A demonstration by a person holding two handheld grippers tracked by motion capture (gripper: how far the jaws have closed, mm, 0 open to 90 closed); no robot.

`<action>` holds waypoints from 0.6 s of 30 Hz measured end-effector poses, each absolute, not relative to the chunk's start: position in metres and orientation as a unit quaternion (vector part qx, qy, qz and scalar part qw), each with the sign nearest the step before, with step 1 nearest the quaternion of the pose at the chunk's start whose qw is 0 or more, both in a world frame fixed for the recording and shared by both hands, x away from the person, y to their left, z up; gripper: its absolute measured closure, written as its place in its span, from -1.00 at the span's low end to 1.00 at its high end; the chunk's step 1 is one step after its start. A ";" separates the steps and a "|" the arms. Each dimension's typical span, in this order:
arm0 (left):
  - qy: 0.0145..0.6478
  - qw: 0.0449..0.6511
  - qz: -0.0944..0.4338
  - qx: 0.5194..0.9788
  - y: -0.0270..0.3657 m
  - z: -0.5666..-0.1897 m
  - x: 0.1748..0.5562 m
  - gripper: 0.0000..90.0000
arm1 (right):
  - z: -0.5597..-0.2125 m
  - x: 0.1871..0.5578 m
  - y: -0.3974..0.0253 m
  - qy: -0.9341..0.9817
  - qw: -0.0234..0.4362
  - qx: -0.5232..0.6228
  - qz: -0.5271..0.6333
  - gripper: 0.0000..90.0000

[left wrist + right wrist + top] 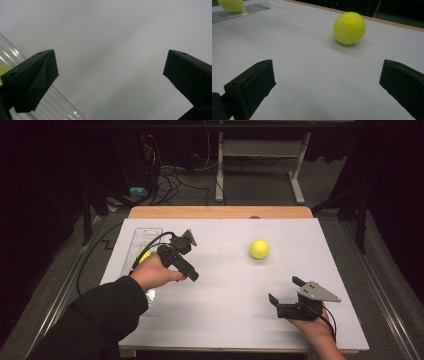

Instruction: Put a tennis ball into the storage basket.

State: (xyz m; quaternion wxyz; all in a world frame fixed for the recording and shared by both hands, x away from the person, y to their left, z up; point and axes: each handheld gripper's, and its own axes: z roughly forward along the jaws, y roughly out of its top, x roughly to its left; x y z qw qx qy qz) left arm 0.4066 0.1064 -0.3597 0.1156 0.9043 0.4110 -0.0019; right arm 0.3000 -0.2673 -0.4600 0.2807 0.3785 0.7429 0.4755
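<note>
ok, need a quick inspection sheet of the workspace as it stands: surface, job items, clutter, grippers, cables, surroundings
Surface: white board over a wooden table top; no marks or spills seen.
Job's things: one tennis ball loose on the board, right of centre; second tennis ball in the clear tray at the left edge.
Clutter: nothing seen.
Grippers: left gripper open, empty, beside the tray; right gripper open, empty, apart from the loose ball and aimed toward it.
Cables: left gripper's cable loops over the tray; loose cables on the floor behind the table.
Surroundings: dark room, grey floor, white table frame behind.
</note>
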 end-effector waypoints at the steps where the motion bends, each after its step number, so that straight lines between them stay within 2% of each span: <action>1: 0.410 0.114 -0.004 0.905 0.105 -0.362 0.405 -0.99 | -0.460 0.301 -0.268 0.741 0.282 0.382 0.475 -1.00; 18: 0.393 0.096 -0.013 0.914 0.097 -0.378 0.393 -0.99 | -0.458 0.355 -0.249 0.734 0.302 0.417 0.443 -1.00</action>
